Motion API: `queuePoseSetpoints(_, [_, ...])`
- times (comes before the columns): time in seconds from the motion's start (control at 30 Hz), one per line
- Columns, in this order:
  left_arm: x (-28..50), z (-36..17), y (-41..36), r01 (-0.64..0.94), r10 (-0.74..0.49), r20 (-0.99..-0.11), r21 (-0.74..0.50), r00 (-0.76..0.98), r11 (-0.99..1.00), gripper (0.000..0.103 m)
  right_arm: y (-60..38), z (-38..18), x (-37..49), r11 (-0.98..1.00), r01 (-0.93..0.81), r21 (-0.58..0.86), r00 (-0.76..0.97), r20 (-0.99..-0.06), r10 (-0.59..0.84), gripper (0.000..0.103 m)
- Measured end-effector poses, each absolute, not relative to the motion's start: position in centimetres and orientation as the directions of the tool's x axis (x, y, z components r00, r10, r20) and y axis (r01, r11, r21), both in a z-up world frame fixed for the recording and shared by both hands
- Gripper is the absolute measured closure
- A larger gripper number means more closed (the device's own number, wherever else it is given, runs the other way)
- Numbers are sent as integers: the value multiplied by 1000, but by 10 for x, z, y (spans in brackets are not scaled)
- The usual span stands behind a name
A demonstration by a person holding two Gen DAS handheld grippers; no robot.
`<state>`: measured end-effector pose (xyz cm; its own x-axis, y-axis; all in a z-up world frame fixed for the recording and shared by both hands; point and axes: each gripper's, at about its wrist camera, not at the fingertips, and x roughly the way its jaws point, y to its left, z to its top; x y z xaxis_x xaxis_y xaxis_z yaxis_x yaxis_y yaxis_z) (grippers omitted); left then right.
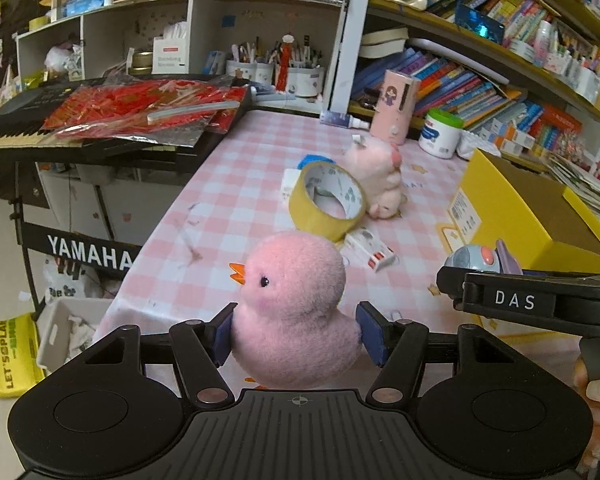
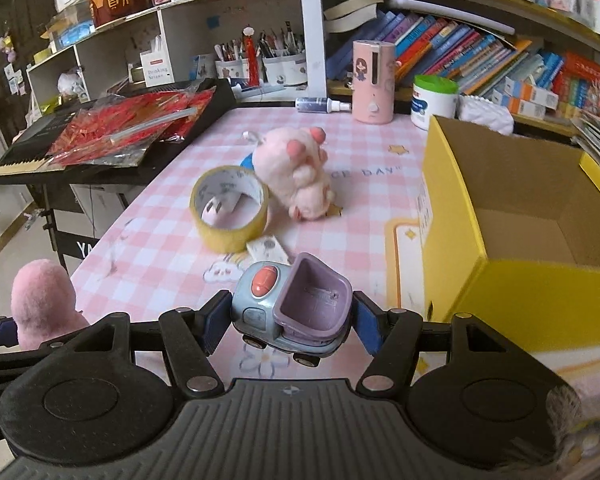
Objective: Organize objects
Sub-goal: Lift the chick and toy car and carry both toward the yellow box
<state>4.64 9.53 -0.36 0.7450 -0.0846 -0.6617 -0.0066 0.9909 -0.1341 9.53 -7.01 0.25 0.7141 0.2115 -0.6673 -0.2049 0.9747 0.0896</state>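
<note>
Pink-checked table (image 2: 172,240) carries a yellow cardboard box (image 2: 520,300) at three o'clock, open and seemingly empty, though its floor is partly hidden. Left gripper (image 1: 296,330) is clamped on a pink plush duck (image 1: 294,312); right gripper (image 2: 286,320) pinches a blue toy car (image 2: 288,312). Both look mid-carry; next, I judge, comes lowering them into the box. Tape roll (image 2: 230,208) and plush pig (image 2: 296,172) wait at twelve.

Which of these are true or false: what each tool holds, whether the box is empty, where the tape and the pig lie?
1. The left tool holds a pink duck. True.
2. The right tool is empty. False: it grips a toy car.
3. The yellow box shows nothing inside. True.
4. The tape lies in the box. False: it sits on the table beside the plush pig.
</note>
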Motion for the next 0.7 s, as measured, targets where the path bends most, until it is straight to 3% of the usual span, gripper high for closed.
queuePoseSetpoints(0.7, [-4, -7, 61, 164, -200, -670, -117, 715, 979, 41, -109, -9, 19, 989, -71, 128, 703, -697, 140, 41])
